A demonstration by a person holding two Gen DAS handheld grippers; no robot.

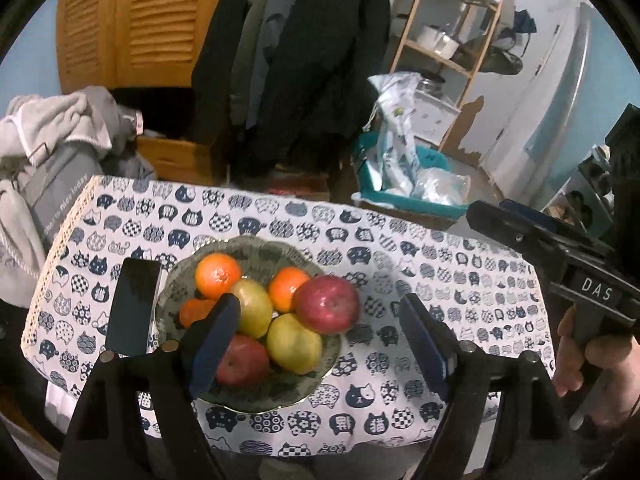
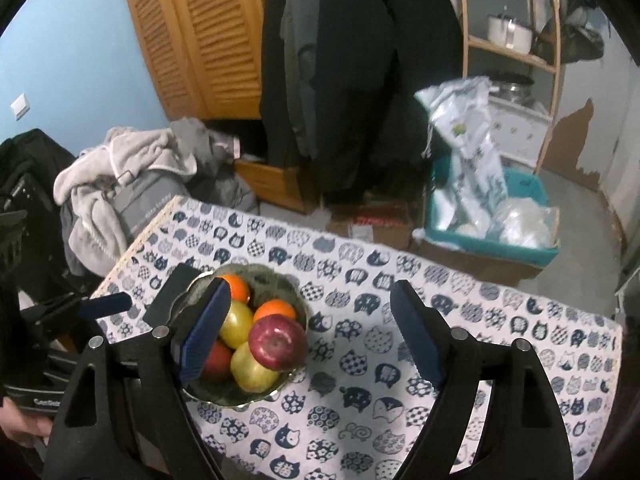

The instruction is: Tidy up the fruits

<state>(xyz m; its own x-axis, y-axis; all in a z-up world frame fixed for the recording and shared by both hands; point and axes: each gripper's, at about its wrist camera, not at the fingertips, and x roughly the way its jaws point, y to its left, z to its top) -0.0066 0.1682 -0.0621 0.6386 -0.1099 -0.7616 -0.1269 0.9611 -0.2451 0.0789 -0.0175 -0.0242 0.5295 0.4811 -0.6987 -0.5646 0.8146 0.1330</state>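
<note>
A greenish patterned bowl [image 1: 256,404] [image 2: 236,400] stands on the cat-print tablecloth [image 1: 400,240], heaped with fruit. On top lies a red apple [image 1: 328,304] [image 2: 278,342], with two oranges [image 1: 218,274] behind it, yellow-green apples [image 1: 294,342] in the middle and another red apple [image 1: 244,360] in front. My left gripper [image 1: 320,304] hovers above the bowl, open, with nothing between its fingers. My right gripper [image 2: 310,286] hangs open and empty over the cloth just right of the bowl. One of its fingers [image 1: 504,224] shows at the right of the left wrist view.
A black phone [image 1: 134,308] [image 2: 172,296] lies flat against the bowl's left side. Beyond the table are a clothes pile [image 1: 52,140], hanging dark coats [image 1: 304,60], a teal bin [image 1: 404,200] of bags and a wooden shelf [image 1: 452,20]. A hand [image 1: 568,360] grips the right tool.
</note>
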